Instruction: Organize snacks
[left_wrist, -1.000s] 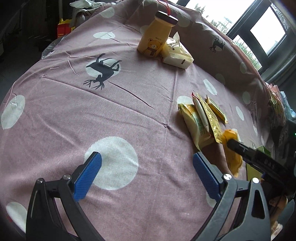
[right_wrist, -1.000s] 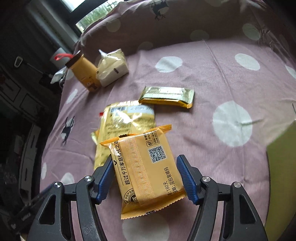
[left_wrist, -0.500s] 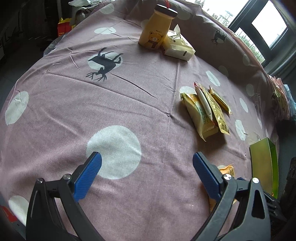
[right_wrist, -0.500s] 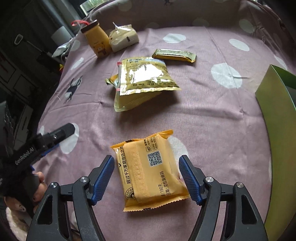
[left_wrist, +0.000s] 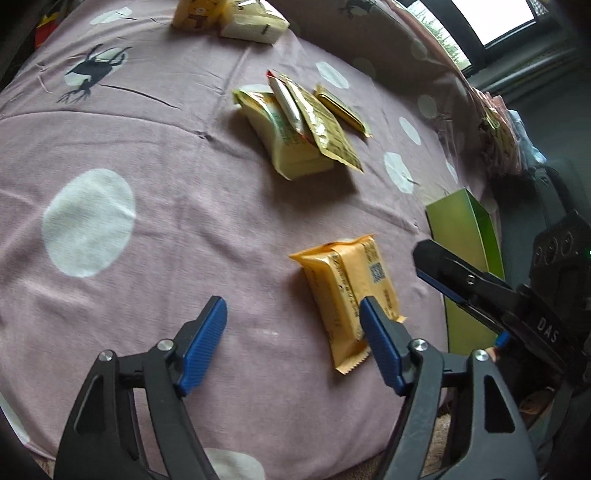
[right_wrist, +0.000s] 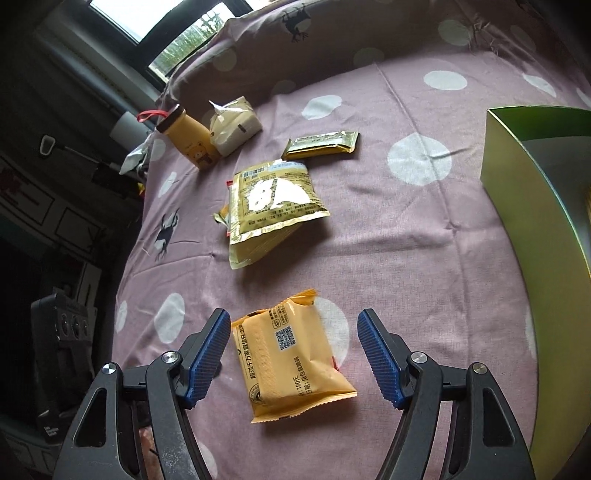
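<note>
Right tongs (right_wrist: 293, 360) are spread, straddling the orange snack packet (right_wrist: 291, 356) that lies flat on the polka-dot cloth (right_wrist: 388, 229) of the surface, neither pad touching it. Left tongs (left_wrist: 291, 341) are also spread and hold nothing; their right pad sits just in front of the packet's edge. Risk as I judge it: both tools crowd one packet and could collide. Closing on the slick, puffed wrapper may squeeze it out, or pinch cloth. The green box (right_wrist: 535, 206) stands close on the right.
</note>
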